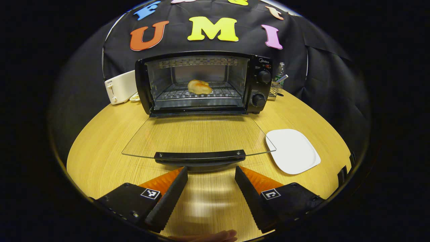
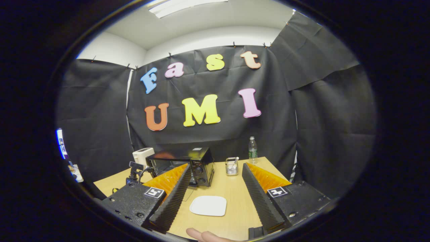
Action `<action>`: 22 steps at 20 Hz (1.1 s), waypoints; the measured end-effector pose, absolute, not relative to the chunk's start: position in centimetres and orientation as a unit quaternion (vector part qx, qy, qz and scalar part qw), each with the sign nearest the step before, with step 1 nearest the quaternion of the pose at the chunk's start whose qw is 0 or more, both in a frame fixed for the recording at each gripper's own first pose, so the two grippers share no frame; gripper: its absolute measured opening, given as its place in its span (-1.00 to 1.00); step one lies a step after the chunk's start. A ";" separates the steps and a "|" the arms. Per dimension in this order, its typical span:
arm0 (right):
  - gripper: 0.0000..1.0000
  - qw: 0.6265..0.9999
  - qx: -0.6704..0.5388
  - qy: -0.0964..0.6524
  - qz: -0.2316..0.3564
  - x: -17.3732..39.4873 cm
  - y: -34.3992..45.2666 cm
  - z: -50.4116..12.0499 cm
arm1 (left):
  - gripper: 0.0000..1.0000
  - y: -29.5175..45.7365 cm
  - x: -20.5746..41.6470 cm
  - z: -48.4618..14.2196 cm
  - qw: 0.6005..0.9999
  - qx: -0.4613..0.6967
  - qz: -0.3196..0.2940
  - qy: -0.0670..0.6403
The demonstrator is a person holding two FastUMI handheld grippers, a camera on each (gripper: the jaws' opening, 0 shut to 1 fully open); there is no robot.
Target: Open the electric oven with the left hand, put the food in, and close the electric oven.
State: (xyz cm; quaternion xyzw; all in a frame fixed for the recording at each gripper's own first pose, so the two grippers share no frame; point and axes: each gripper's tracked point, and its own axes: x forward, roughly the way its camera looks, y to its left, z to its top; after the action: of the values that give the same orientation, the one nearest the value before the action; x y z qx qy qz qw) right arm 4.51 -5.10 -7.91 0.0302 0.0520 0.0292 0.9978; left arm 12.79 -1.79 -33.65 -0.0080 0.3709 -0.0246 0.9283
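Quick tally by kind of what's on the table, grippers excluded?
Ovens: 1, door open
Toasters: 1
Food pieces: 1, on the oven rack
White plates: 1
Water bottles: 1
Clear holders: 1
Total: 6

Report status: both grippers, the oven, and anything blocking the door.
Left gripper open, just short of door handle. Right gripper open, raised, holding nothing. Oven door down flat, food on rack. White plate beside door, not blocking it.

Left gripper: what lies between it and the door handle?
In the left gripper view, only bare wooden table separates the open left gripper from the door handle.
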 end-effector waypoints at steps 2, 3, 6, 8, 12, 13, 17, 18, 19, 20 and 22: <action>0.90 0.998 0.029 0.048 0.029 4.6 -5.1 -7.9 | 0.87 -1.3 13.4 -33.8 0.928 -0.008 -0.018 0.372; 0.90 0.998 0.030 0.048 0.030 4.6 -5.1 -7.9 | 0.87 -1.3 13.4 -33.7 0.927 -0.008 -0.017 0.375; 0.90 0.998 0.032 0.048 0.029 4.9 -5.2 -8.1 | 0.85 -1.3 13.6 -33.5 0.925 0.002 -0.017 0.379; 0.90 0.998 0.034 0.049 0.031 4.9 -5.0 -8.2 | 0.85 -1.3 13.6 -33.5 0.924 0.003 -0.016 0.383; 0.90 0.998 0.034 0.048 0.029 5.0 -5.2 -8.2 | 0.85 -1.4 13.7 -32.8 0.925 0.008 -0.013 0.379; 0.90 0.998 0.034 0.047 0.030 5.0 -5.2 -8.3 | 0.85 -1.4 13.8 -32.6 0.928 0.015 -0.013 0.372; 0.90 0.998 0.039 0.047 0.030 5.2 -5.3 -8.5 | 0.87 -1.5 14.1 -31.4 0.934 0.012 -0.007 0.356; 0.90 0.998 0.041 0.046 0.029 5.2 -5.4 -8.5 | 0.87 -1.5 14.3 -31.0 0.937 0.012 -0.006 0.350; 0.90 0.998 0.042 0.044 0.029 5.1 -5.6 -8.4 | 0.86 -1.4 14.5 -30.7 0.939 0.012 -0.005 0.343; 0.90 0.998 0.043 0.044 0.028 5.1 -5.6 -8.5 | 0.86 -1.4 14.7 -30.4 0.941 0.014 -0.006 0.338; 0.90 0.998 0.044 0.046 0.024 5.2 -5.9 -8.7 | 0.86 -1.4 14.8 -29.9 0.942 0.014 -0.008 0.336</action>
State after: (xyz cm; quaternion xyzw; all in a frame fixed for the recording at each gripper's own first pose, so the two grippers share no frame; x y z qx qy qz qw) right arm 5.22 -5.90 -8.72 0.0443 0.0458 0.0238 0.9977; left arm 14.79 -1.36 -29.92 0.0136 0.3359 -0.0082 0.9418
